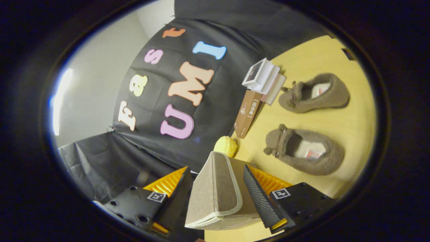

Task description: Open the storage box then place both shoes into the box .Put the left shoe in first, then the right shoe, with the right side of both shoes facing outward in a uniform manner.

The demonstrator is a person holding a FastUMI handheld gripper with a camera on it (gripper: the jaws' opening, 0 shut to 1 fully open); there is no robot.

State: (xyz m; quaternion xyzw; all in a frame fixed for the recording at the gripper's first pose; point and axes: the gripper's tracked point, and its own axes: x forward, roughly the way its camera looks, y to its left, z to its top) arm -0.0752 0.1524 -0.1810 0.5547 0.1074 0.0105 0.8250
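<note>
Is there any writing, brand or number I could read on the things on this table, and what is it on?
Brown carton: printed marks, too small to read.
Insole tags in the near shoe and the far shoe: blurred, unreadable.
Square tags on the gripper: patterns, not words. Its fingers flank the storage box lid; whether they press on it is unclear.

Non-task clutter: wooden table [336,117], light yellow top. Along its edge by the black cloth wall [215,111]: a small stack of white boxes [263,79], tilted; a brown carton [248,114] just beside and touching the stack, lying lengthwise along the wall; a small yellow ribbed object [225,146] further along the same edge, apart from the carton. Grey room wall [97,74] beyond the cloth.
</note>
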